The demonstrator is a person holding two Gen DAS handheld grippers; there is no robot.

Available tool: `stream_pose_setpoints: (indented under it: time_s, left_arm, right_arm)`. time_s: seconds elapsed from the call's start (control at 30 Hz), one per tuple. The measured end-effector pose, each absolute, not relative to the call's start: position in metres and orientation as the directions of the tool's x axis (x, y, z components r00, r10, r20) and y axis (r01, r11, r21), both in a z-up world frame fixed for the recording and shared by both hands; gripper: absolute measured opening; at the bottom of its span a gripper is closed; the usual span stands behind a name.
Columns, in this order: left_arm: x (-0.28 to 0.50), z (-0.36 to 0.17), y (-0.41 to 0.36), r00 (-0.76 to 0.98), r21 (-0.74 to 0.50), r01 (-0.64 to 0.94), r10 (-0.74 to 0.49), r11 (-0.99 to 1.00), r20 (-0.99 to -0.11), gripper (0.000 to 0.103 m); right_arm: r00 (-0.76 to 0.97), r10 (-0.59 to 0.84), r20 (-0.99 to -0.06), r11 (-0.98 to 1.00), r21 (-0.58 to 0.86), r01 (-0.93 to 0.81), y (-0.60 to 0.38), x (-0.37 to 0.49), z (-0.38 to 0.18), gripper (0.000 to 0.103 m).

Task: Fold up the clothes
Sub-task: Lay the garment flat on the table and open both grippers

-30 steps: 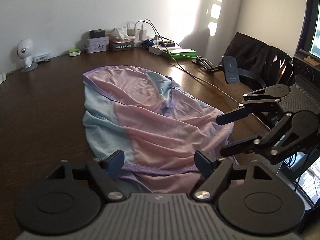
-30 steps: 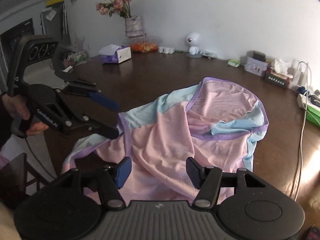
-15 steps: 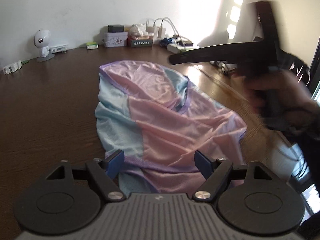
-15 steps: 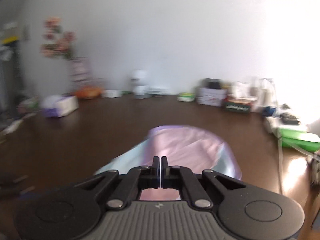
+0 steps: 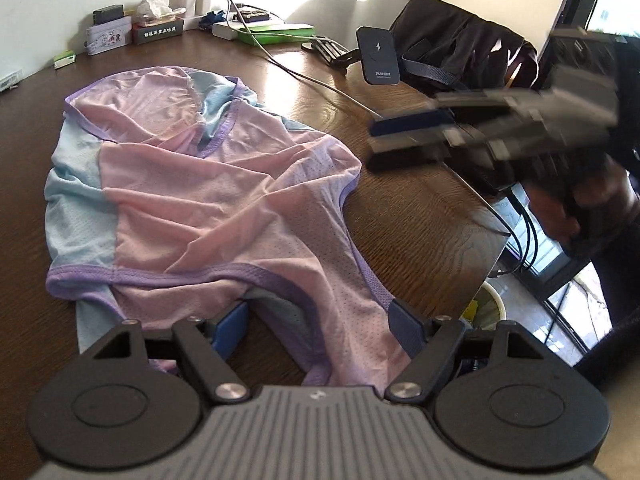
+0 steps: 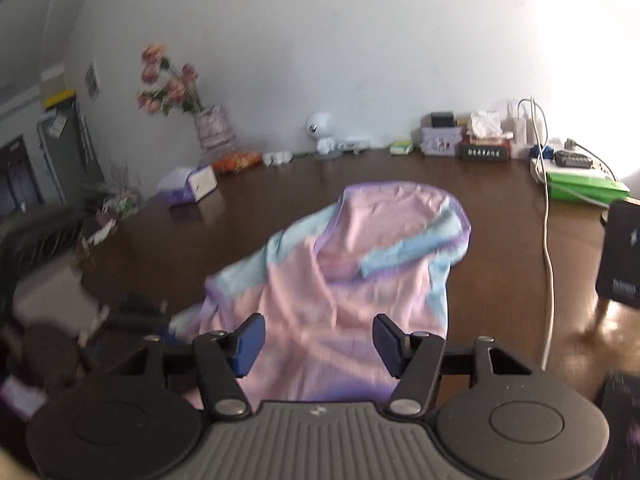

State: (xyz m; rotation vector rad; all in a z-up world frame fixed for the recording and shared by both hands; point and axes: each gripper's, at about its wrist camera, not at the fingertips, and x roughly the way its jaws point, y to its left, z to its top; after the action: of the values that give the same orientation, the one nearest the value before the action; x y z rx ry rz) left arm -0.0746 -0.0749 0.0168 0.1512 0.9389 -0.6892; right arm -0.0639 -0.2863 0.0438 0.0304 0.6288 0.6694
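- Surface: one dark wooden table (image 5: 404,216) against a white wall (image 6: 320,40); its back edge carries boxes, chargers and one vase of flowers (image 6: 210,126).
- One garment (image 5: 208,200), pink with blue panels and purple trim, lies crumpled mid-table; bare wood surrounds it on three sides.
- My left gripper (image 5: 320,322): jaws apart, just been closing, the garment's near hem between them, not pinched.
- My right gripper (image 6: 318,338): jaws apart, just been opening, above the garment's near part.
- Table's right edge: one bag (image 5: 460,52) beyond it.
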Motion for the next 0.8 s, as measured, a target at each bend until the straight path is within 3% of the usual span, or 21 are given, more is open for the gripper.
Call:
stream_pose_setpoints:
  time_s: [0.07,0.33,0.5,0.53,0.6,0.67,0.73,0.8]
  left_arm:
    - [-0.071,0.017,-0.074,0.401,-0.184,0.571,-0.468,0.800,-0.788,0.010]
    - [-0.036,0.054,-0.058,0.514,-0.299,0.449,-0.517,0.842,-0.685,0.005]
    - [-0.020,0.071,-0.053,0.553,-0.286,0.419,-0.492,0.862,-0.673,0.002]
    - [-0.023,0.074,-0.050,0.545,-0.290,0.429,-0.501,0.856,-0.672,0.003]
    - [-0.038,0.081,-0.041,0.550,-0.267,0.459,-0.507,0.847,-0.664,0.017]
    - [-0.057,0.083,-0.035,0.552,-0.250,0.471,-0.504,0.846,-0.665,0.064]
    - [-0.078,0.075,-0.030,0.523,-0.249,0.515,-0.531,0.820,-0.667,0.071]
    - [-0.094,0.062,-0.034,0.462,-0.220,0.582,-0.541,0.783,-0.703,0.071]
  right_arm:
    - [0.590,0.587,-0.554,0.791,0.240,-0.562,-0.288,-0.076,0.034,0.059]
    - [0.552,0.623,-0.555,0.764,0.281,-0.580,-0.281,-0.094,0.007,0.059]
    - [0.530,0.636,-0.560,0.749,0.286,-0.597,-0.274,-0.091,0.007,0.059]
    - [0.523,0.638,-0.564,0.746,0.288,-0.600,-0.272,-0.092,0.007,0.059]
    - [0.509,0.649,-0.566,0.736,0.297,-0.608,-0.270,-0.095,0.006,0.059]
    - [0.506,0.655,-0.561,0.732,0.305,-0.609,-0.268,-0.098,0.004,0.059]
    - [0.508,0.648,-0.567,0.736,0.297,-0.608,-0.266,-0.102,0.004,0.059]
    - [0.508,0.641,-0.575,0.740,0.288,-0.608,-0.265,-0.105,0.004,0.059]
